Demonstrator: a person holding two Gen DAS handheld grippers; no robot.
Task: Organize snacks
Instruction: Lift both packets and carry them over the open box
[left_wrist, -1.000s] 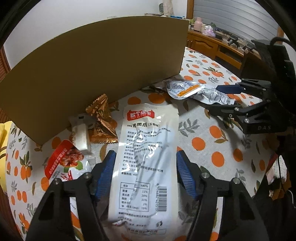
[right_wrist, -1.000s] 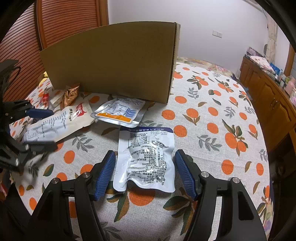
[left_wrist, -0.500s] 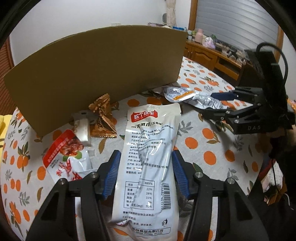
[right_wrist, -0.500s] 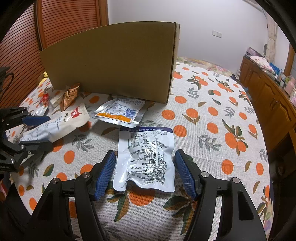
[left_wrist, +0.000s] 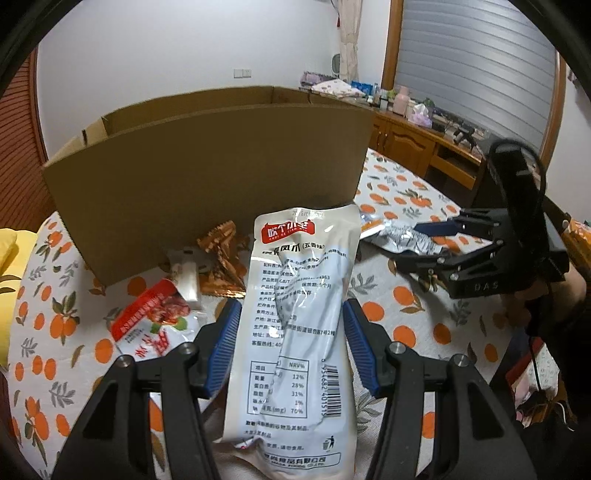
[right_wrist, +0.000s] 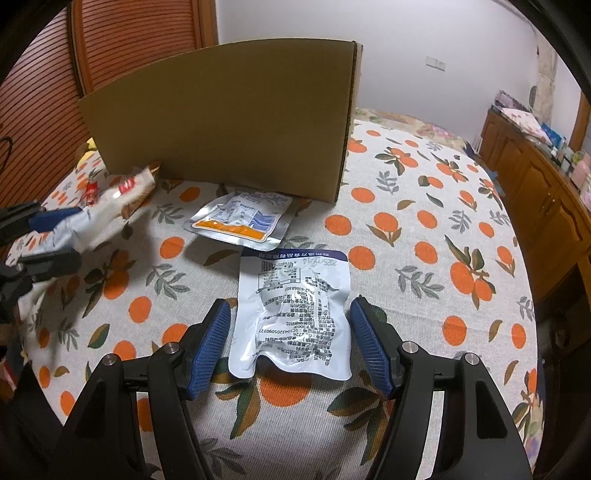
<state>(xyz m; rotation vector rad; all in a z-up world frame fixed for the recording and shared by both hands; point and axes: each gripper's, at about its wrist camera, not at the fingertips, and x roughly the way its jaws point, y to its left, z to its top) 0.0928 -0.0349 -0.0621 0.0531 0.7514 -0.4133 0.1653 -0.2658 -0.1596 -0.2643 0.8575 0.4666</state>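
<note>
My left gripper (left_wrist: 291, 345) is shut on a long white snack pouch (left_wrist: 299, 314) with a red label and holds it tilted up above the table. It faces the open cardboard box (left_wrist: 207, 177). The pouch also shows in the right wrist view (right_wrist: 107, 218) at the left. My right gripper (right_wrist: 290, 347) is open, its blue pads either side of a silver-white pouch (right_wrist: 293, 310) lying flat on the cloth. The right gripper also shows in the left wrist view (left_wrist: 432, 243). An orange-and-white pouch (right_wrist: 240, 216) lies by the box.
The tablecloth (right_wrist: 424, 236) has an orange fruit print. A red-and-white packet (left_wrist: 155, 321), a small white bar (left_wrist: 186, 277) and a copper foil wrapper (left_wrist: 225, 254) lie left of the held pouch by the box wall. A wooden sideboard (right_wrist: 546, 192) stands to the right.
My left gripper has lifted the white pouch off the table and risen, so the box's open top now shows. The right gripper has not moved.
</note>
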